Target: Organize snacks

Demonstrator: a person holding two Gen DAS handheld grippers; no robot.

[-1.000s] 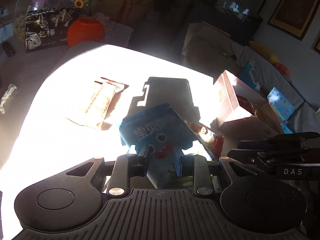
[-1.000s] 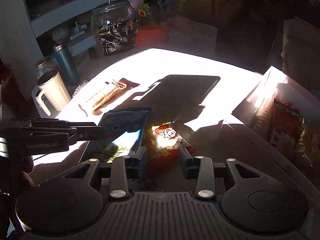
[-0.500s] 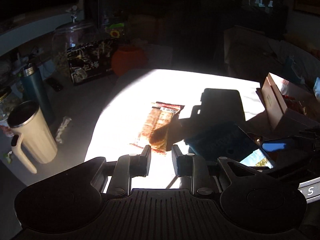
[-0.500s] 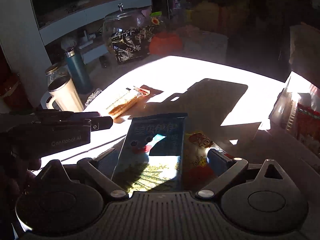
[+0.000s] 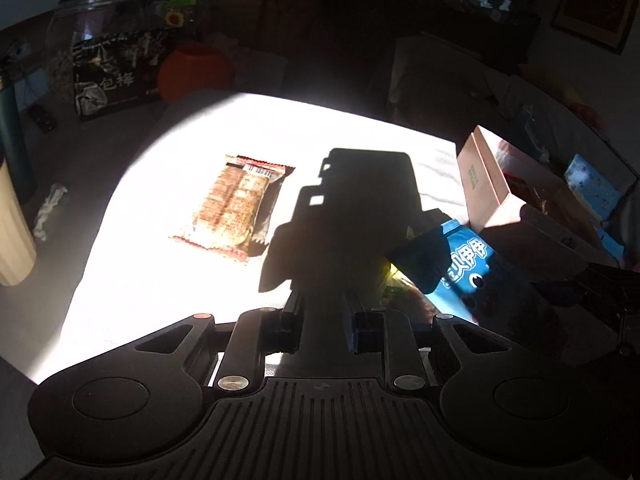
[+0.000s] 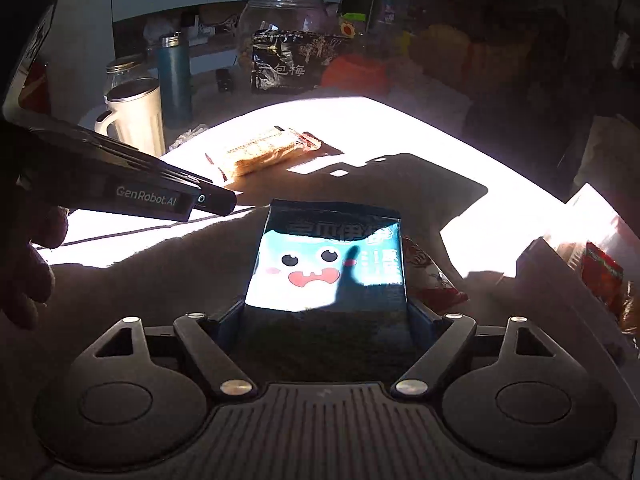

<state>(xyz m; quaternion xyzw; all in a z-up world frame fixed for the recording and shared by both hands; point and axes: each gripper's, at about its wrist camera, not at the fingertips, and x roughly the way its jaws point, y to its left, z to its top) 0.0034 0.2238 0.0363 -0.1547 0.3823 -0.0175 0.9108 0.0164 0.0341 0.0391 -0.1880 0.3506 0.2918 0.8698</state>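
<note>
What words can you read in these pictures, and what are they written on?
"GenRobot.AI": on the side of the left gripper.
"包梅": on the black snack bag by the glass jar.
Blue snack packet: big characters, too shadowed to read.
Biscuit pack: barcode only, too small.

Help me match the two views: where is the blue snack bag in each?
Left wrist: blue bag at right, partly shadowed, beside the box.
Right wrist: blue bag at centre, between the right gripper's wide-spread fingers.
Shared landmark: cracker pack on the sunlit table.
</note>
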